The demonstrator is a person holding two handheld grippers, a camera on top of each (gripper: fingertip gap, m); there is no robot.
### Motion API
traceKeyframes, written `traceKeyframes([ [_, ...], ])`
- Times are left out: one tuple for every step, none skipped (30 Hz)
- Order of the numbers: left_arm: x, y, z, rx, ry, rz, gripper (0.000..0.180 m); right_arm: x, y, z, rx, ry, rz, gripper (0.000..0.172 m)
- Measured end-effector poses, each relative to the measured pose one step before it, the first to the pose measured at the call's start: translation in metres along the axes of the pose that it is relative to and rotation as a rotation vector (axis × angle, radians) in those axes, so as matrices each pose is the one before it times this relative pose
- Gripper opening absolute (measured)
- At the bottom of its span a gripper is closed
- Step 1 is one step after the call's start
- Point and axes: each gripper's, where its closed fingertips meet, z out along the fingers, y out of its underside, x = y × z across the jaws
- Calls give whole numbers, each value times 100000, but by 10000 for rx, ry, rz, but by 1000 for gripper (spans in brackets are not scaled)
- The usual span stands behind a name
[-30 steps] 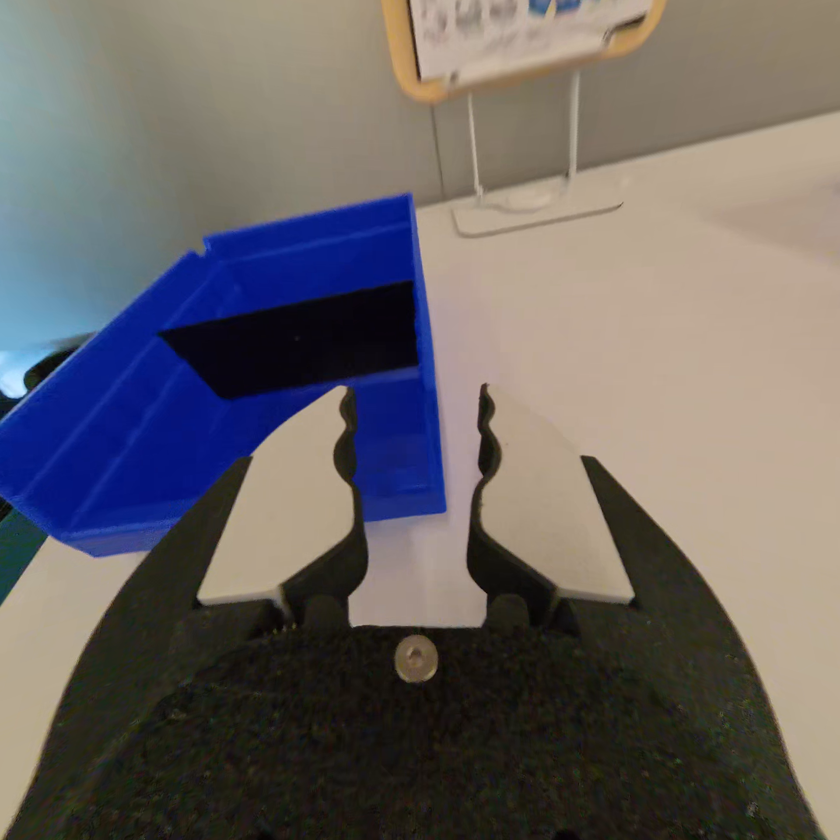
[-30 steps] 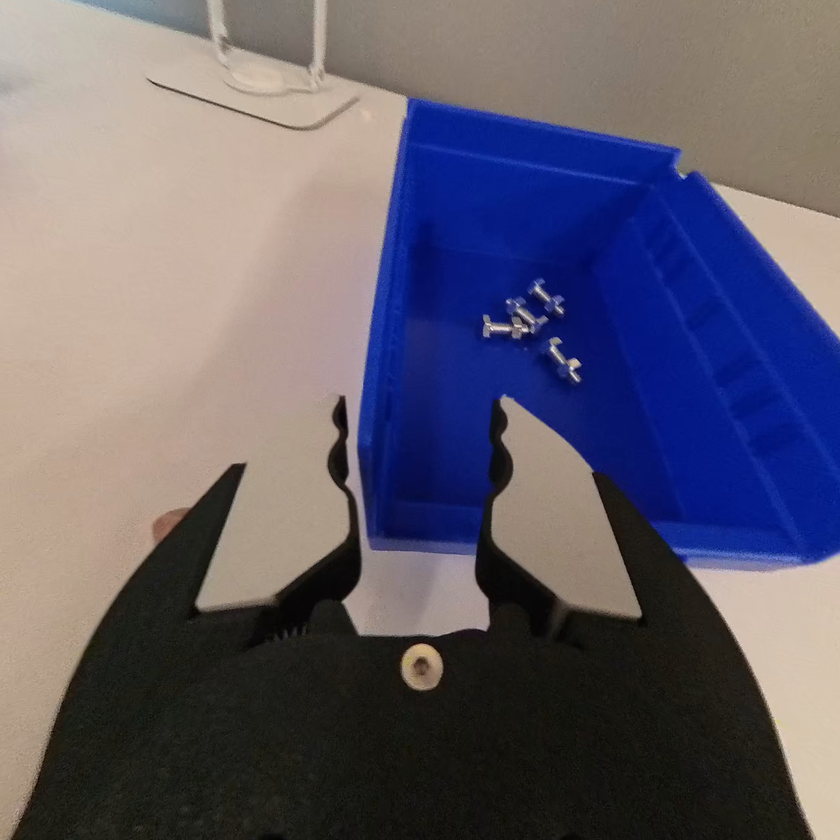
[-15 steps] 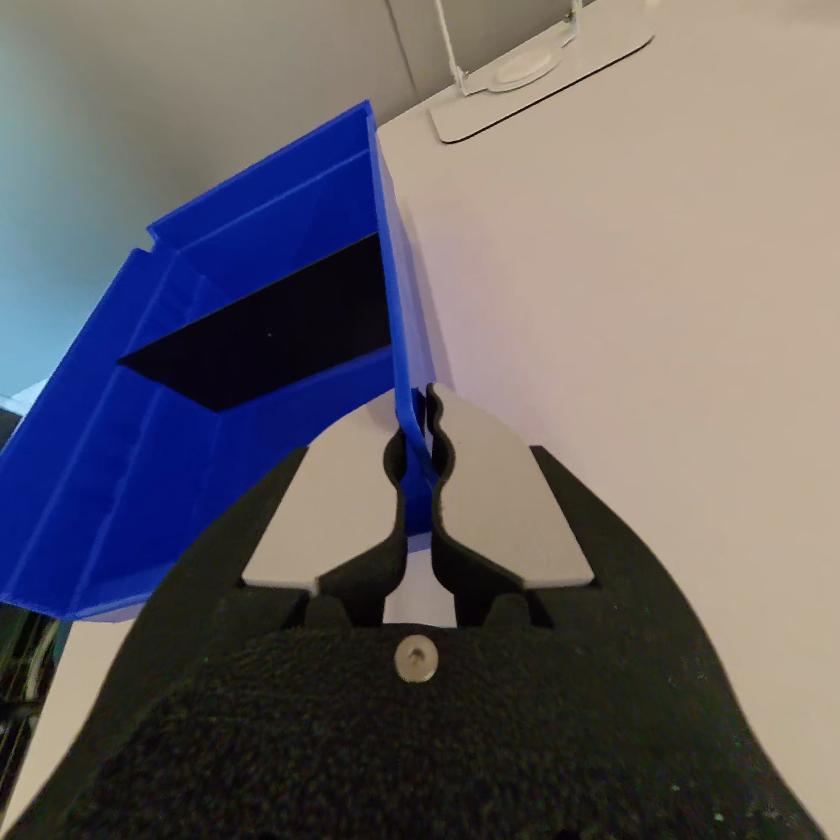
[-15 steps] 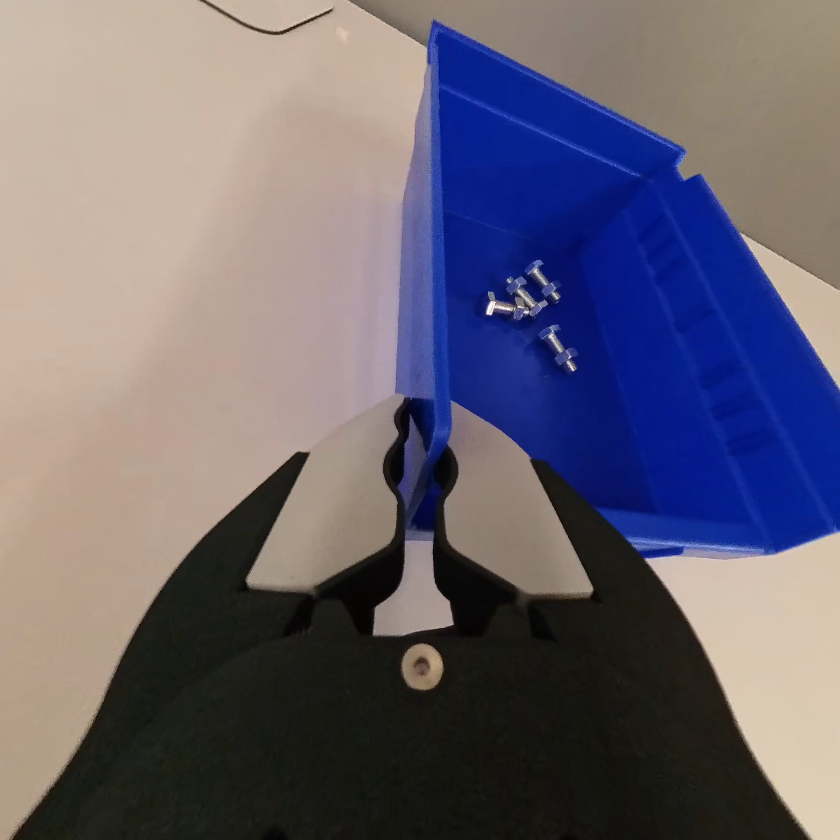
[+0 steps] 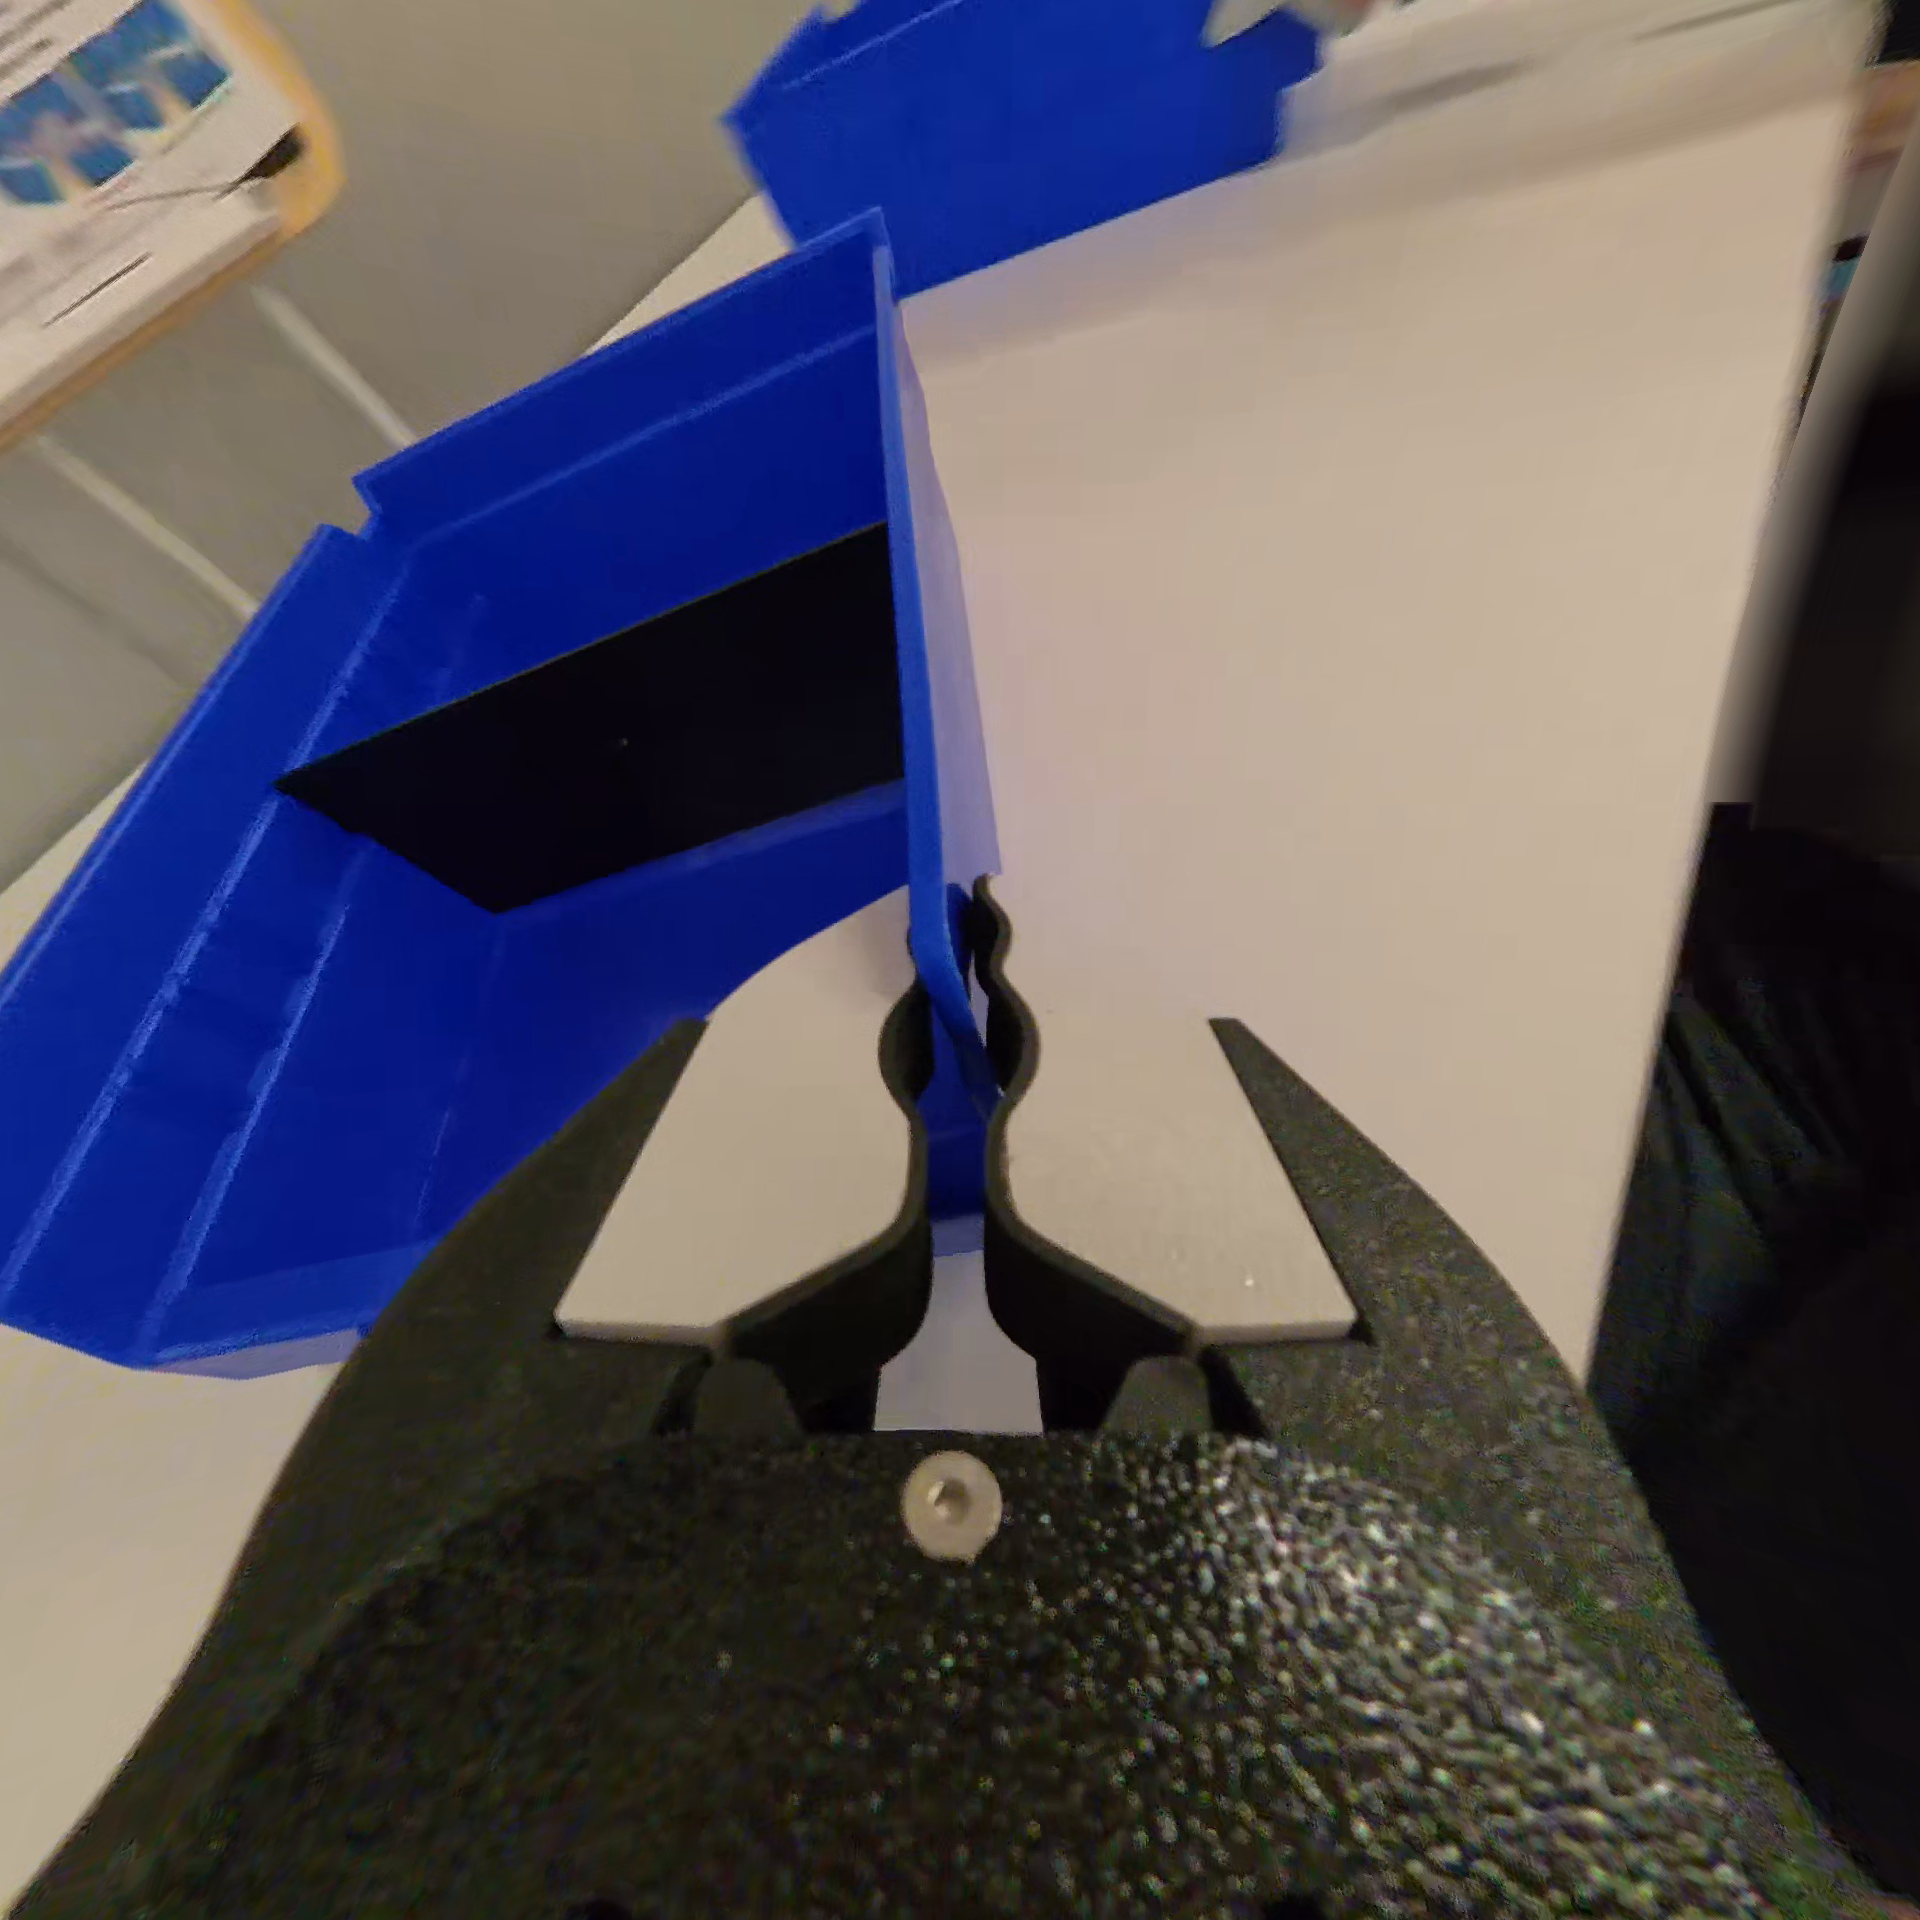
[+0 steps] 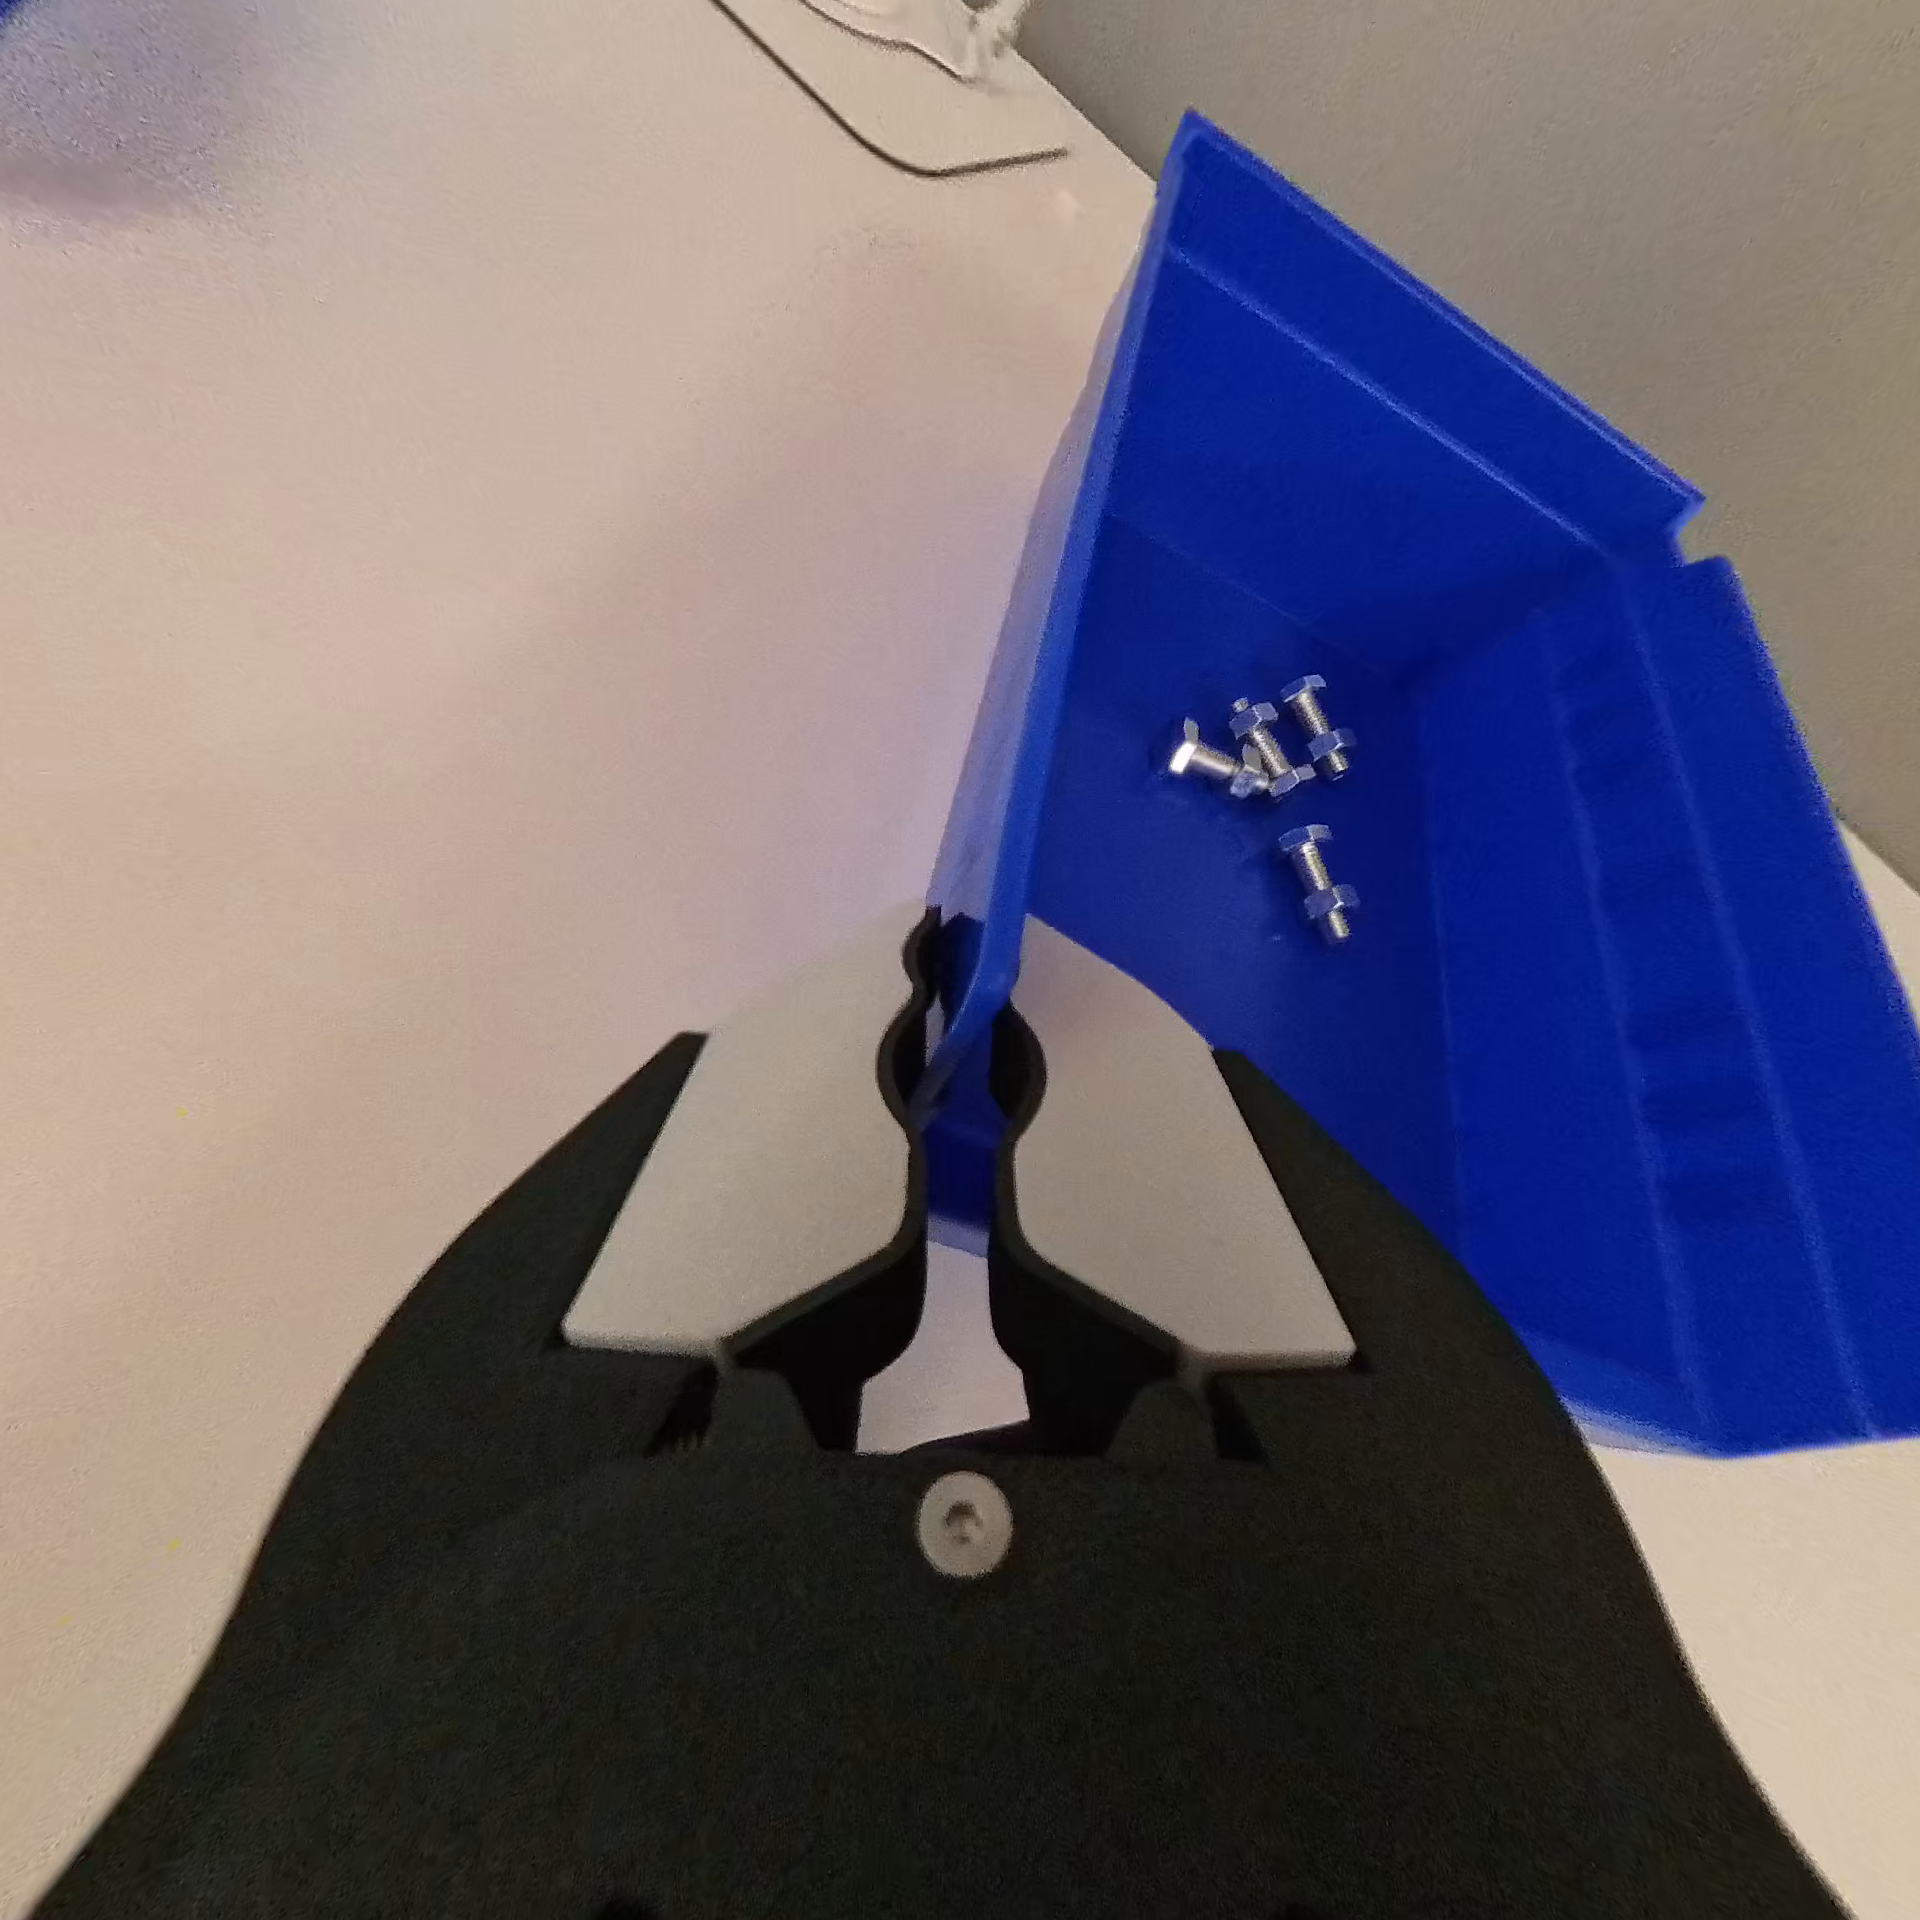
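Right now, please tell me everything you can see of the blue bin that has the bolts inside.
The blue bin looks like moulded plastic, open on top, with ribbed inner walls and a stepped rim. It appears tilted above the white table. Four small silver bolts with nuts lie on its floor, three close together and one apart. The right gripper is closed on the near corner of its side wall, one finger on each side.

We see soft, even indoor light, fairly bright on the plain white surface (image 5: 1351, 623). Motion blur smears the far blue plastic bin (image 5: 1018, 114) and the picture edges, and straight lines bow with wide-angle distortion.
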Motion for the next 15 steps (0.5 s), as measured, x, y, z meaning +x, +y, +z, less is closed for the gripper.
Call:
traceKeyframes([
  [487,-111,-179,162,441,171,4,-155,-244,259,175,-329,-187,6],
  [551,-136,-136,142,442,168,4,-261,-283,243,184,-368,-234,6],
  [540,-148,-103,122,449,176,4,-323,-328,269,191,-401,-239,6],
  [581,-169,-81,117,462,155,4,-375,-364,296,199,-422,-242,6],
  [627,-183,-61,128,456,153,4,-389,-404,355,201,-428,-237,6],
  [592,-215,13,137,420,140,4,-372,-422,416,190,-429,-197,6],
  [544,-211,22,126,396,78,4,-319,-439,479,177,-431,-166,6],
  [544,-211,72,119,387,39,3,-277,-451,562,170,-424,-191,6],
  [548,-238,99,114,394,33,3,-226,-475,623,159,-409,-219,6],
  [548,-237,156,101,378,41,3,-133,-479,694,134,-392,-178,6],
  [510,-258,240,81,346,50,3,-89,-483,760,117,-369,-156,6],
  [388,-305,357,84,278,46,3,-71,-532,825,120,-339,-175,6],
  [295,-292,445,75,183,68,3,-39,-569,904,117,-316,-177,6],
  [188,-299,512,68,102,40,3,-70,-610,931,113,-312,-172,6],
  [143,-302,541,71,83,69,3,-107,-656,1007,116,-307,-173,5],
])
